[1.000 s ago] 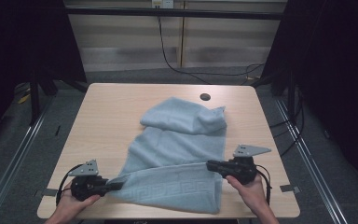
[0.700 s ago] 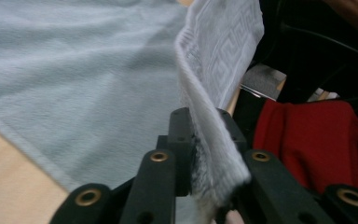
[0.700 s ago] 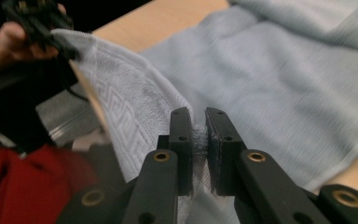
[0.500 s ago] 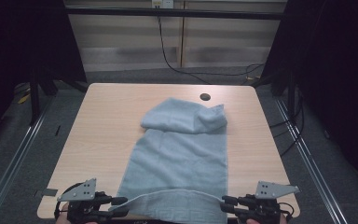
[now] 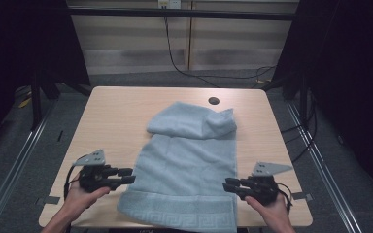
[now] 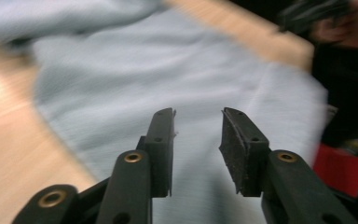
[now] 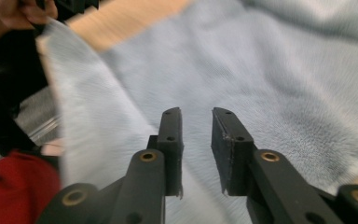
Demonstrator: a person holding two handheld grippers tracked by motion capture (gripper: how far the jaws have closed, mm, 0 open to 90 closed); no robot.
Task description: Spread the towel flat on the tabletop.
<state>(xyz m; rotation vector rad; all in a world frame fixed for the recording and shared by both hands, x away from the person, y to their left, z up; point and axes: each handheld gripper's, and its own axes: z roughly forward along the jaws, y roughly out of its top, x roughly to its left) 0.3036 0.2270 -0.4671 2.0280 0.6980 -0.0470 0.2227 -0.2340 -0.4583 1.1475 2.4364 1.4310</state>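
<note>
Spreading over the middle of the tabletop [image 5: 116, 111], the pale blue towel [image 5: 189, 170] is the largest thing here: its long axis runs from the person's edge toward the far edge, the far end bunched into a thick fold and the patterned near hem hanging just past the near edge. The towel lies between the two hands. The left tool [image 5: 126, 175] sits just off its left border and points inward at it, and the right tool [image 5: 229, 185] sits at its right border, likewise pointing inward; each is about equally close to its own near corner, so the next grasp looks likely to be a corner apiece.

Both tools are parted with nothing between the jaws. In the left gripper view the left tool [image 6: 196, 135] shows bare cloth beyond its gap, as does the right tool [image 7: 196, 135] in the right gripper view.

A second ago both tools held the towel's near edge, lifted and doubled over; now that edge lies flat and released, the jaws having just opened, then narrowed a little.
</note>
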